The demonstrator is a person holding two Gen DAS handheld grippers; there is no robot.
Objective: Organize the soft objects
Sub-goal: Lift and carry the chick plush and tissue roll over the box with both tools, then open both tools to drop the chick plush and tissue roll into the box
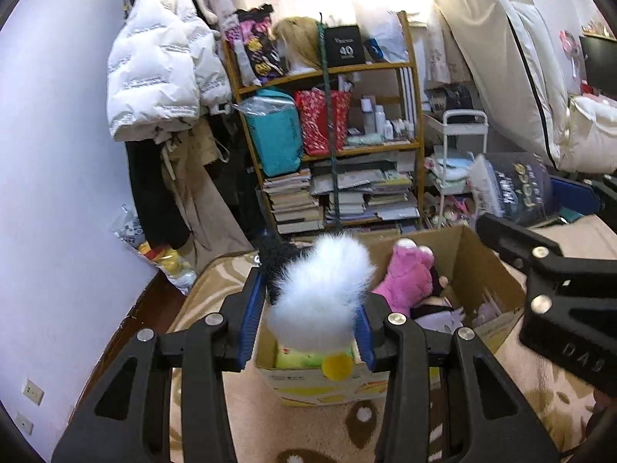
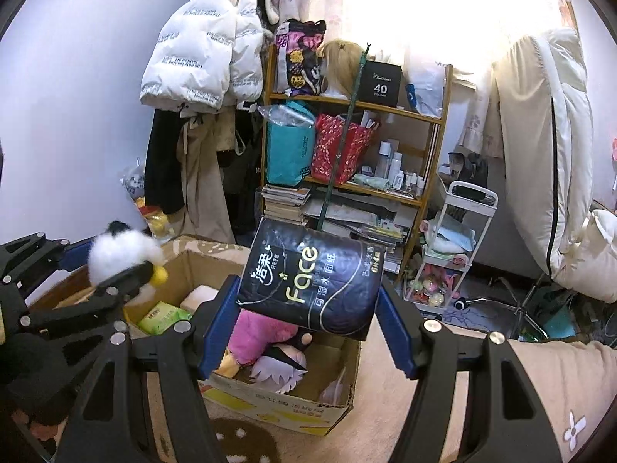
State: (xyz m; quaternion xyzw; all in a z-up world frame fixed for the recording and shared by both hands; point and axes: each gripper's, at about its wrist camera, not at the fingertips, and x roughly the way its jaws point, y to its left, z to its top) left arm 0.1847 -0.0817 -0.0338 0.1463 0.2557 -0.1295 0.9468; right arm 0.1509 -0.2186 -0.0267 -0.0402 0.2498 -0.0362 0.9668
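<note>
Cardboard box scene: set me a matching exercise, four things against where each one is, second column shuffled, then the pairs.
1. white fluffy toy
2. black tissue pack
3. pink plush
4. white puffer jacket

A. lying inside the cardboard box
B. held in the right gripper
C. hanging beside the shelf
D. held in the left gripper

Pairs: 1-D, 2-B, 3-A, 4-C

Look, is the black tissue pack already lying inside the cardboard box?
No, the right gripper holds the black tissue pack up above the cardboard box.
</note>
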